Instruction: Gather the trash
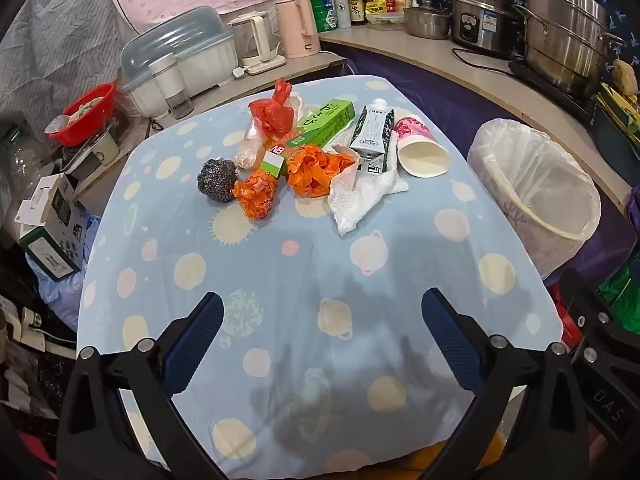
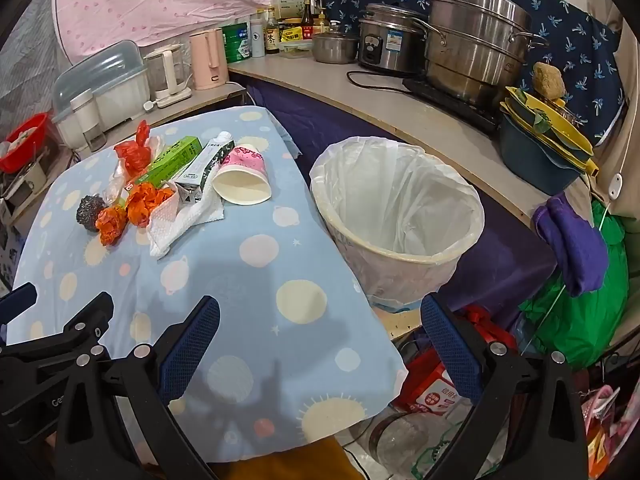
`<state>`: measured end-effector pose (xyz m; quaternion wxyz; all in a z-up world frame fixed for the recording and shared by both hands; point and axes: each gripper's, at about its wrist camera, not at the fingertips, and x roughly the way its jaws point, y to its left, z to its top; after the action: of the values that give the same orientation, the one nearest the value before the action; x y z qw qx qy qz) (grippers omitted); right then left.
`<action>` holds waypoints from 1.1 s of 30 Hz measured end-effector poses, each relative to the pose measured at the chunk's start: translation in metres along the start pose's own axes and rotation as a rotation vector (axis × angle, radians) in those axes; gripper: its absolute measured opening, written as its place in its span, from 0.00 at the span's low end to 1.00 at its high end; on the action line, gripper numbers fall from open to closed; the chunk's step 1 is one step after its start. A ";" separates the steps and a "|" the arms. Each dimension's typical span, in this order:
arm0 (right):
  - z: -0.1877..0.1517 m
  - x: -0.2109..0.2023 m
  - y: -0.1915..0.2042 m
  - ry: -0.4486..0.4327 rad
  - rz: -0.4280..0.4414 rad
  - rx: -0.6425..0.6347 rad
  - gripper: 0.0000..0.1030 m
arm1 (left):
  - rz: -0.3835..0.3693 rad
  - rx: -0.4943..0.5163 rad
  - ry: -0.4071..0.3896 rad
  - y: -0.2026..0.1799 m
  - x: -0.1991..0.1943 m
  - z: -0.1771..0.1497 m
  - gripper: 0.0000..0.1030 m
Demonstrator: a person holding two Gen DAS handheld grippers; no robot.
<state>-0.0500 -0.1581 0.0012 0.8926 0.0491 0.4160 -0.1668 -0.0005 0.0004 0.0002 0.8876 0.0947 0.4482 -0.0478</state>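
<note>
Both the left gripper (image 1: 322,312) and right gripper (image 2: 320,314) hang wide-jawed and empty; the paper cup (image 1: 420,148) could roll off the bench (image 1: 280,280) if nudged.

Pale blue tablecloth (image 1: 280,280) with planet spots, orange wrappers (image 1: 320,170), green box (image 1: 326,122)

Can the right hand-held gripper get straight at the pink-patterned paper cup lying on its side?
Probably yes. The right hand-held gripper is open and empty, the pink-patterned paper cup lies at the pile's near right edge, and only bare blue patterned tablecloth lies between.
</note>
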 end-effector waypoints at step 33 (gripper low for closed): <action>0.000 -0.001 0.002 -0.003 0.003 0.004 0.94 | 0.002 -0.007 -0.012 0.003 -0.004 0.001 0.92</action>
<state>-0.0499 -0.1557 0.0015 0.8935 0.0514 0.4141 -0.1662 -0.0013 0.0030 0.0042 0.8906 0.0916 0.4430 -0.0457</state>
